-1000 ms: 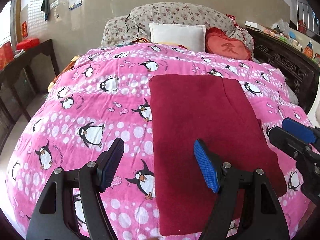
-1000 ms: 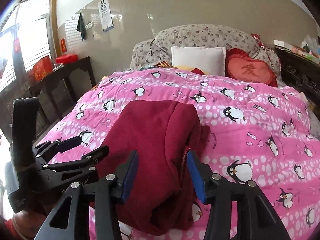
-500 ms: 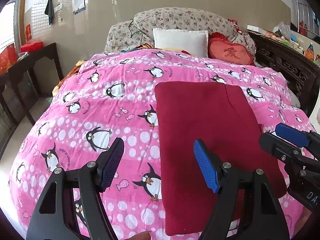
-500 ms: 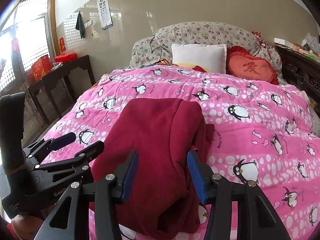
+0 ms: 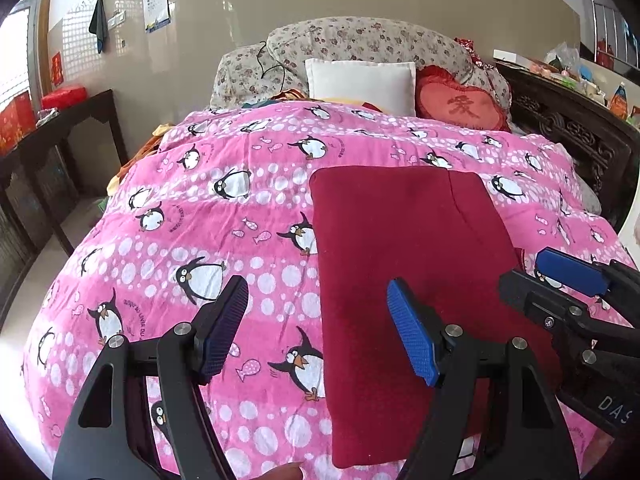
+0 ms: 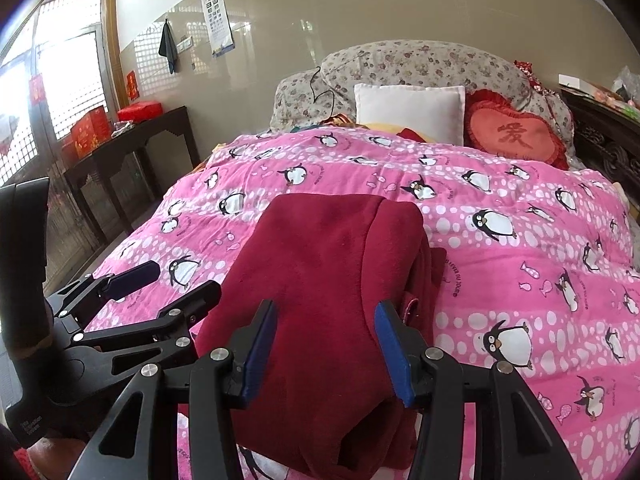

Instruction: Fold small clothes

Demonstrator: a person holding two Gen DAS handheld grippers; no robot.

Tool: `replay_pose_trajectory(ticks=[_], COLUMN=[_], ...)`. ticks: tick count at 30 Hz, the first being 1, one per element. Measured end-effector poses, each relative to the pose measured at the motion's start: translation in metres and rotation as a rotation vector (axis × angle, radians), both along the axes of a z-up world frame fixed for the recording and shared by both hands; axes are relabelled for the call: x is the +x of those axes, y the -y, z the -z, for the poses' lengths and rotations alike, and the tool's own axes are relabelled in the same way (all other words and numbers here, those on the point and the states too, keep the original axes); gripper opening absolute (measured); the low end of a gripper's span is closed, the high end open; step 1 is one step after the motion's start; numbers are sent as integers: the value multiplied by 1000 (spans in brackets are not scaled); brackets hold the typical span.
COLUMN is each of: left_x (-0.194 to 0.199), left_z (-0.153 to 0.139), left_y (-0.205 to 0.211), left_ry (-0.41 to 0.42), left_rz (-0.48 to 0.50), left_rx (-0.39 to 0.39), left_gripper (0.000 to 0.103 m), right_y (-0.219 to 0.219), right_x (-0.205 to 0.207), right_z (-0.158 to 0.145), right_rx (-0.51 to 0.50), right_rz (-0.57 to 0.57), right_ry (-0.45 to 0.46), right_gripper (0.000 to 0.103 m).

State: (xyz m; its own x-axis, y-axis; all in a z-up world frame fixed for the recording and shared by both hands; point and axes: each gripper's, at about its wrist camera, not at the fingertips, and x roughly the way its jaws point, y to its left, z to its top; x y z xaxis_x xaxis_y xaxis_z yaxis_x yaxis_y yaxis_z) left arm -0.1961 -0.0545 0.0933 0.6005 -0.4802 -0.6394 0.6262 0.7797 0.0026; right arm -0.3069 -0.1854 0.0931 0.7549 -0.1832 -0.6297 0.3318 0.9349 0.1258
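A dark red garment (image 5: 404, 276) lies folded in a long rectangle on the pink penguin blanket (image 5: 208, 224); in the right wrist view it (image 6: 332, 280) looks thick, with layered edges on its right side. My left gripper (image 5: 316, 332) is open and empty, held above the garment's near left edge. My right gripper (image 6: 324, 352) is open and empty, held over the garment's near end. Each gripper shows in the other's view: the right one at the right edge (image 5: 560, 280), the left one at the left (image 6: 160, 284).
Floral pillows (image 5: 360, 44), a white cushion (image 5: 360, 84) and a red heart cushion (image 5: 460, 106) lie at the head of the bed. A dark side table (image 5: 60, 128) stands on the left. A carved dark bed frame (image 5: 576, 136) runs along the right.
Both grippers have drawn back and up a little from the garment, so more of the bed shows. Both stay open. The garment has not moved.
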Motion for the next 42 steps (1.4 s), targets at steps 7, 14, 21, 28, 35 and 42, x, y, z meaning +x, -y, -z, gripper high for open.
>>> replay_pose_trajectory(ticks=[7,14,21,28,35,42], left_x=[1,5,4,4,4,6], left_z=[1,4,4,4,4,4], left_y=[-1,0,1,3,3,0], left_ry=[6,-7,-7,-6,-3,11], left_rz=[-2,5,9,9,7,9], left_rx=[-1,-1,0,2,-1,-25], left_gripper=[73,73,73,73,73,73], right_y=[-2,-3,-3,-3,-4,-4], right_x=[3,5,6,6,6,7], right_z=[0,3,5,6,6,7], right_rx=[8,11,19,27,27,35], right_rz=[-5,-7,-4,-2,-2,-5], right_ry=[0,-9,-6,-6,-4,-8], right_gripper=[49,50,50,50,50,50])
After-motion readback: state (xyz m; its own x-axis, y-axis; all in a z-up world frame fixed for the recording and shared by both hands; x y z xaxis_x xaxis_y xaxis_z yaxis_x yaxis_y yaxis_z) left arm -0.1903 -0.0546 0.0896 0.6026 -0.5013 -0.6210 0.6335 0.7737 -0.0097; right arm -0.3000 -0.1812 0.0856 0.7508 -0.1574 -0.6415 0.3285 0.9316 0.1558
